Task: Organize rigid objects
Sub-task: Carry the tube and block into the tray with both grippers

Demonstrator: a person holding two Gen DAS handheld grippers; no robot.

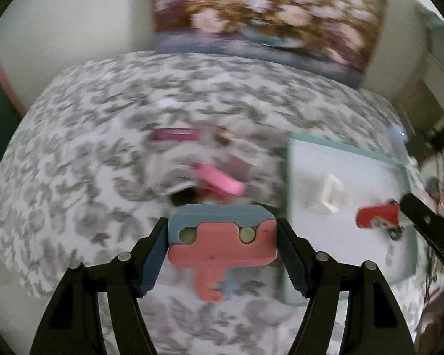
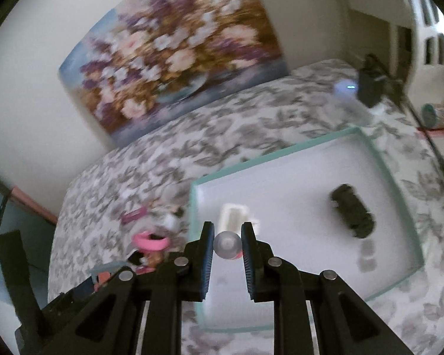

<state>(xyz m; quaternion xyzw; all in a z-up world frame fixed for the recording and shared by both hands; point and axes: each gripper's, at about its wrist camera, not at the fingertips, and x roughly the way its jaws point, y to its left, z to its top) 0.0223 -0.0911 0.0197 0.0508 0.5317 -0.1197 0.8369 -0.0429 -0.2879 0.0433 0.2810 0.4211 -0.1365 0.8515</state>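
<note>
Between the pads of the left gripper (image 1: 222,251), whose wide-set jaws press both ends, sits a pink-and-blue key-shaped block (image 1: 222,239), while the right gripper (image 2: 227,245), nearly closed, pinches a small grey-capped object (image 2: 226,244) with a hint of red beneath, above the near part of the tray. Just beyond lies the teal-rimmed white tray (image 2: 281,153), holding a white piece (image 2: 233,216) and a dark toy car (image 2: 352,214), with bare floor around both. Left of the tray, pink toys (image 1: 219,179) clutter the leaf-patterned bedspread (image 1: 103,112), and a blurred floral painting (image 2: 174,53) leans against the wall.
</note>
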